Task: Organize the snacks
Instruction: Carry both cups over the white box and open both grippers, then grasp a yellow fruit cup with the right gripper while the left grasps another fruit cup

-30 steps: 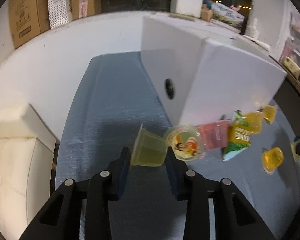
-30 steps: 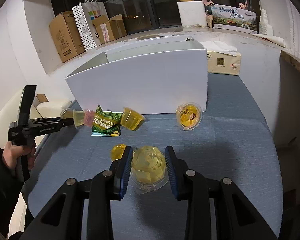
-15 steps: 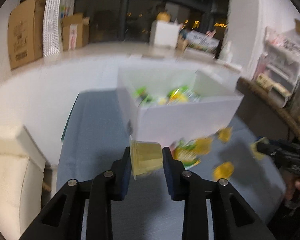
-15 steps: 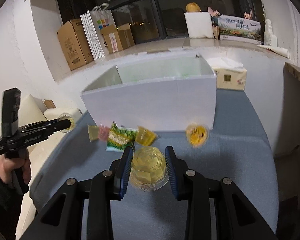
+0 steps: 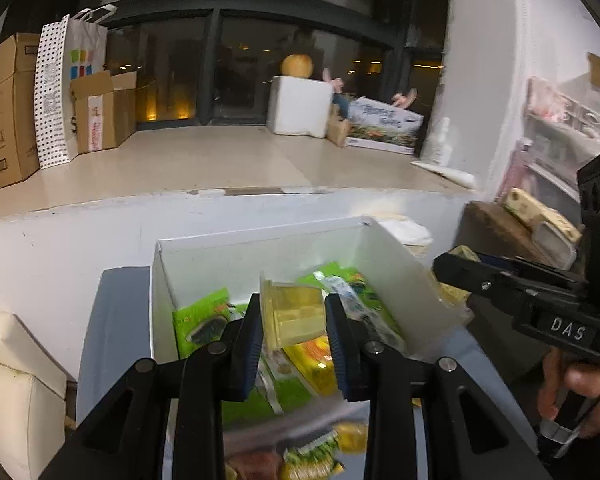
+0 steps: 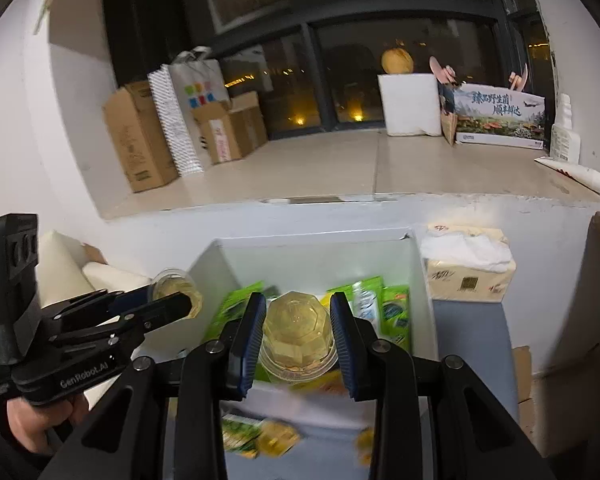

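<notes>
Jelly cups were what both tools carried: my left hand-held gripper (image 5: 293, 322) pinched a square cup (image 5: 294, 314) above the white box (image 5: 400, 268), and my right hand-held gripper (image 6: 298, 330) pinched a faceted cup (image 6: 298, 330) over the same box. Green packets (image 5: 198, 322) lay inside. More snacks (image 6: 278, 442) remained on the tabletop (image 6: 466, 328).
</notes>
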Motion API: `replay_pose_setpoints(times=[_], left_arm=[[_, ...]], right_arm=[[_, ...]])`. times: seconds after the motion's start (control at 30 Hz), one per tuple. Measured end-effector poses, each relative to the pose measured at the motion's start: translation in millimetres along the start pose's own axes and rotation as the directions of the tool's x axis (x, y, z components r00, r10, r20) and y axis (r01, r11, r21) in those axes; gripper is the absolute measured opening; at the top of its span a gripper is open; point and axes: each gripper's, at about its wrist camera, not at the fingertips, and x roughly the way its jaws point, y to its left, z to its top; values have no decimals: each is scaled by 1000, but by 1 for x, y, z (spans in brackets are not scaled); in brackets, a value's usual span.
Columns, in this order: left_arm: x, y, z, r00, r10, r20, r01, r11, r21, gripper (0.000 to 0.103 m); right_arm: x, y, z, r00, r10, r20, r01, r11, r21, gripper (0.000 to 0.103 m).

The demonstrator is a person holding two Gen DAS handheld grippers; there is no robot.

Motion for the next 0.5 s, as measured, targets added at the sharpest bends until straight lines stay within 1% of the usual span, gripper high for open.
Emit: replay_pose_setpoints(times=[0.03, 0.07, 0.1, 0.13, 0.17, 0.2, 0.27, 0.37, 0.5], left_arm=[[7, 2, 1, 999, 37, -13, -37, 999, -15, 43], [10, 4, -1, 998, 52, -28, -53, 998, -27, 70], [14, 6, -1, 998, 42, -49, -44, 998, -38, 100], [12, 7, -4, 998, 34, -44, -35, 999, -40, 103], [10, 7, -7, 999, 38, -35, -39, 999, -32, 103], [10, 7, -9, 998, 38, -44, -39, 999, -24, 103], [7, 10, -15, 998, 29, -53, -31, 999, -32, 103], [3, 16, -22, 998, 20, -62, -24, 998, -62, 103], [-5, 21, -30, 997, 21, -72, -26, 997, -78, 103]], right_arm=[[7, -7, 1, 1000, 12, -12, -12, 1000, 18, 37], [9, -12, 0, 1000, 7, -15, -6, 999, 32, 41], [12, -18, -1, 1000, -9, -21, 10, 999, 50, 70], [13, -25, -4, 1000, -19, -22, 21, 996, 83, 100], [11, -30, -8, 1000, -10, -7, 11, 994, 111, 103], [9, -33, -10, 1000, -5, -4, 5, 993, 119, 103], [4, -36, -14, 1000, -20, -5, 20, 993, 118, 103], [-5, -38, -20, 1000, 2, -7, -1, 993, 122, 103], [-23, -32, -25, 1000, 10, 19, -12, 996, 88, 103]])
